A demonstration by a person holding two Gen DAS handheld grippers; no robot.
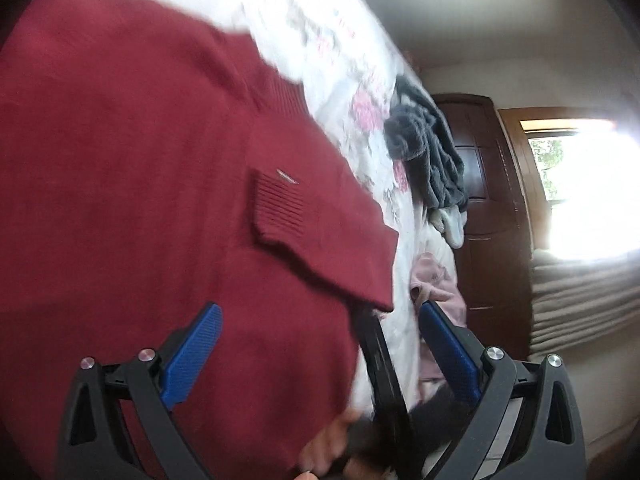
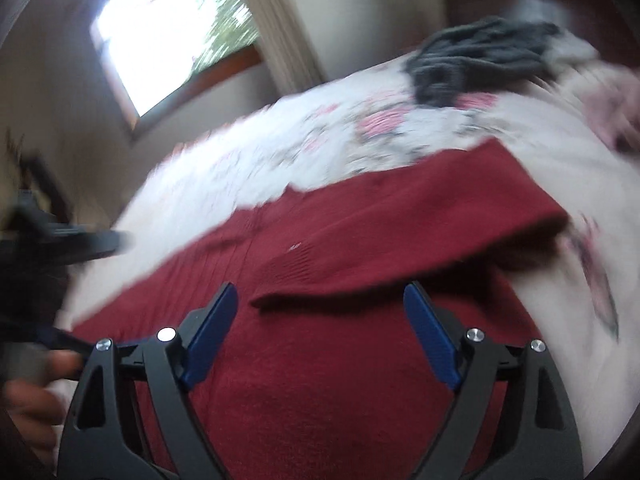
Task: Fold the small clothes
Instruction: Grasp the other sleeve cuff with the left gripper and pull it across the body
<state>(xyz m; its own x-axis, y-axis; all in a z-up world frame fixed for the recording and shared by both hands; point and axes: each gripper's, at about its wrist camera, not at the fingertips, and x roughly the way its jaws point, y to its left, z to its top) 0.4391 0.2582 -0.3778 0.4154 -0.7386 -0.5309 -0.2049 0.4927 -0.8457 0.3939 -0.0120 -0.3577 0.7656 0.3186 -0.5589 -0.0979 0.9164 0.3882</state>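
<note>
While both jaws gape, the red sweater [image 2: 320, 360] lies beneath.

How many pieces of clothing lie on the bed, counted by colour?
Red: 1, the sweater
Dark grey: 1, the crumpled garment
Pale pink: 1, the garment at the bed's edge
White: 1, the small piece under the grey one
Total: 4

Bed [image 2: 256, 168] with white floral cover carries everything. Red knit sweater [image 2: 360, 360] spread flat along near edge, one sleeve folded over body. Dark grey garment [image 2: 480, 60] crumpled toward far edge. Pale pink garment [image 1: 436, 284] near side edge.
</note>
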